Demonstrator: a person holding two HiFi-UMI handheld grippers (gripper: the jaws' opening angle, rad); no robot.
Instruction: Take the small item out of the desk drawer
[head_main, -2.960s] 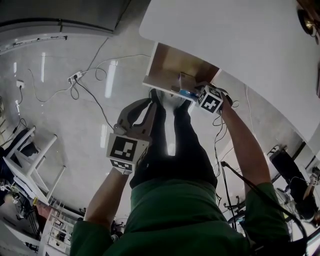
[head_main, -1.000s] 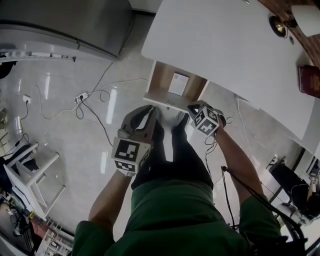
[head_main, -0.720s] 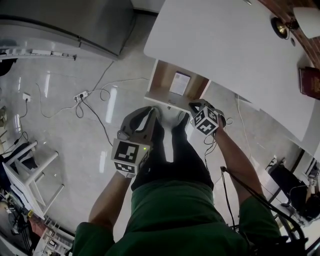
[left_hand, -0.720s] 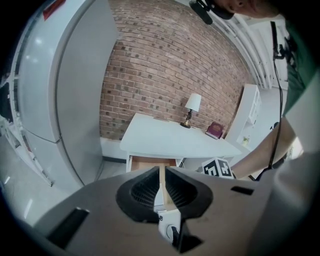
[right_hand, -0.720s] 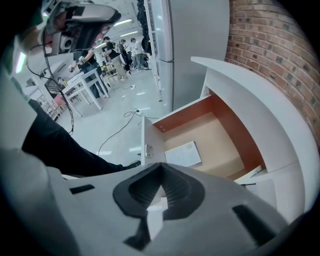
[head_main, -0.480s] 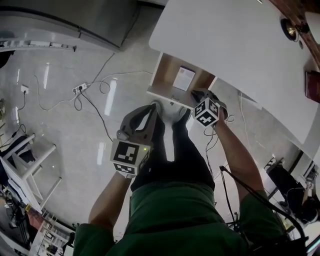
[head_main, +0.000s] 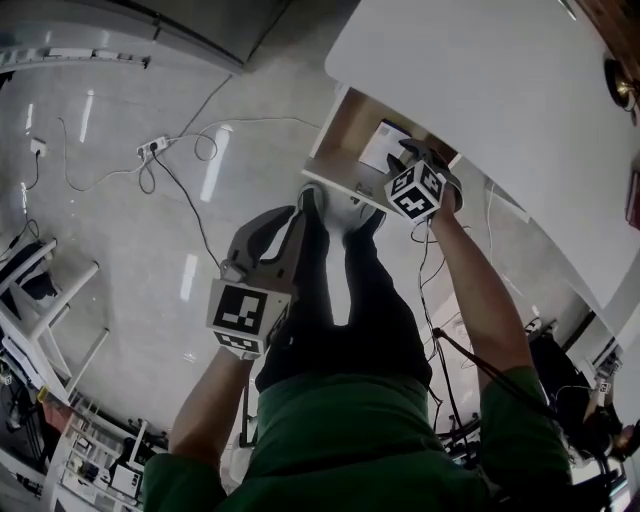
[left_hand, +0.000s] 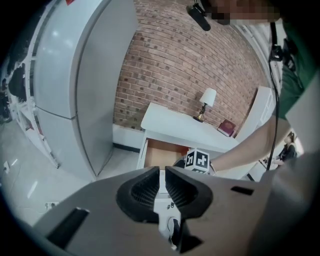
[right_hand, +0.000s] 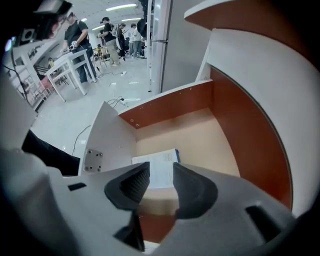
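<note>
White bench top hangs over the right gripper; open drawer walls flank it on both sides. Cables lie on the floor, well off to the left of the left gripper; our legs sit btw the two grippers. R arm stretched fwd, gripper nose over the drawer front, jaws opening, nothing btw the pads. L arm bent, held back, jaws nearly together w/ a thin slit, nothing in them. Small white card, blue edge, lies flat in the drawer just ahead of the right gripper.
</note>
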